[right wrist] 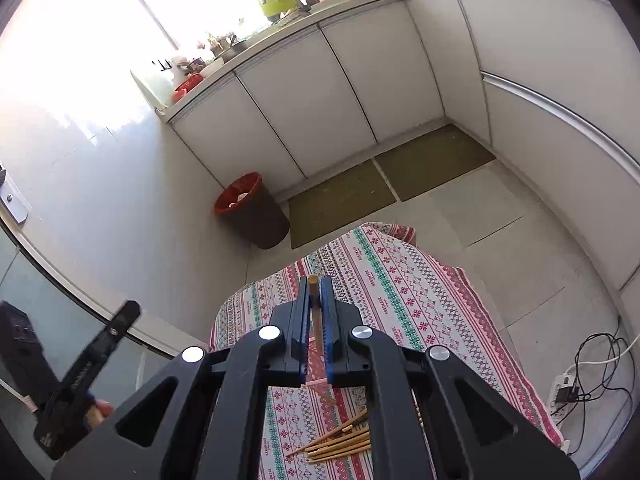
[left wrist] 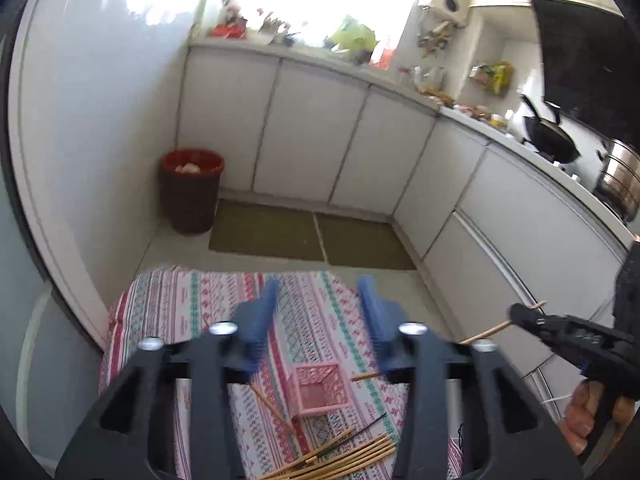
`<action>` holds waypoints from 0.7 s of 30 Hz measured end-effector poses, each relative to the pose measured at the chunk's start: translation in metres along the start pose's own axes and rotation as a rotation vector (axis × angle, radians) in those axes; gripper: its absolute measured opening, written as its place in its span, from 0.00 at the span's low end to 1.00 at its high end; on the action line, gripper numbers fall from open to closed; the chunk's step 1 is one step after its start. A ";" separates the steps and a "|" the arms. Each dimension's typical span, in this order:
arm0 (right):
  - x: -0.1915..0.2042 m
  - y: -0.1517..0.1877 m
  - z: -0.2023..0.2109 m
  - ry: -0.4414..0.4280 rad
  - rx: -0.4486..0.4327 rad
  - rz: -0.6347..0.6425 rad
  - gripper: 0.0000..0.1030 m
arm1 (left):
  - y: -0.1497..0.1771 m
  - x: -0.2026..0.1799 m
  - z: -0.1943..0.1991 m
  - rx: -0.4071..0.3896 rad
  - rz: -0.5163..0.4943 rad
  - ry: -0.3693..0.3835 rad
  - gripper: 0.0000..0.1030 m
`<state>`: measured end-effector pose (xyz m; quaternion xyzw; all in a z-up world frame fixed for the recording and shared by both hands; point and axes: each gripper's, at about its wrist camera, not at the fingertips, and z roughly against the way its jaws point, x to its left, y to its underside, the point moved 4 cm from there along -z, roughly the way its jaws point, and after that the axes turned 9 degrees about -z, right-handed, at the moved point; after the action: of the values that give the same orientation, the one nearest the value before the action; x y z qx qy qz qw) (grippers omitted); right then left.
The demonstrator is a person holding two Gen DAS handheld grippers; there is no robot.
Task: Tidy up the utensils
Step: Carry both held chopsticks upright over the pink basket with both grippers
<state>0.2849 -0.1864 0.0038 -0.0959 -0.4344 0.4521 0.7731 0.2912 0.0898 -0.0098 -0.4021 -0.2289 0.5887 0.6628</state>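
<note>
Looking along my left hand-held gripper [left wrist: 316, 312], I see its blue fingers [left wrist: 262, 320] spread wide with nothing between them, hanging above the bench [left wrist: 168, 300], which is covered by a striped patterned cloth. My right hand-held gripper [right wrist: 315, 304] has its jaws pressed together on a single chopstick [right wrist: 313, 284], which runs lengthwise between the pads, its tip poking out just past them. In the left wrist view that same gripper shows at the right edge, off the side of the bench, with the stick crossing its jaws at a slant and a hand [left wrist: 580, 420] on its handle.

A small pink basket [left wrist: 318, 394] sits on the cloth near the middle; from here it looks tipped, its open mouth facing me, and I can see only its pink floor inside. A bundle of chopsticks [left wrist: 344, 456] lies flat at the near edge, just nearer than the basket, with a couple of loose ones beside it. Far left on the floor stands a dark bin [left wrist: 192, 192] with a red rim and some pale scraps in it.
</note>
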 end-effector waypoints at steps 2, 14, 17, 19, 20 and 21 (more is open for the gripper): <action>-0.003 -0.001 0.004 -0.020 -0.003 -0.009 0.05 | 0.028 0.039 -0.034 0.143 0.113 -0.046 0.64; -0.010 -0.009 0.004 -0.093 0.021 -0.041 0.05 | 0.154 0.168 -0.214 0.615 0.366 -0.275 0.62; -0.009 -0.017 -0.007 -0.094 0.031 -0.036 0.05 | 0.148 0.173 -0.242 0.602 0.383 -0.304 0.60; -0.009 -0.021 -0.017 -0.090 0.035 -0.032 0.05 | 0.146 0.174 -0.258 0.615 0.399 -0.306 0.53; -0.009 -0.022 -0.021 -0.088 0.039 -0.031 0.05 | 0.146 0.173 -0.267 0.623 0.398 -0.309 0.49; -0.009 -0.024 -0.027 -0.085 0.044 -0.029 0.05 | 0.146 0.172 -0.274 0.638 0.381 -0.321 0.44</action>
<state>0.3183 -0.2001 -0.0049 -0.0532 -0.4583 0.4539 0.7623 0.4521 0.1805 -0.3127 -0.1144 -0.0564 0.7978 0.5893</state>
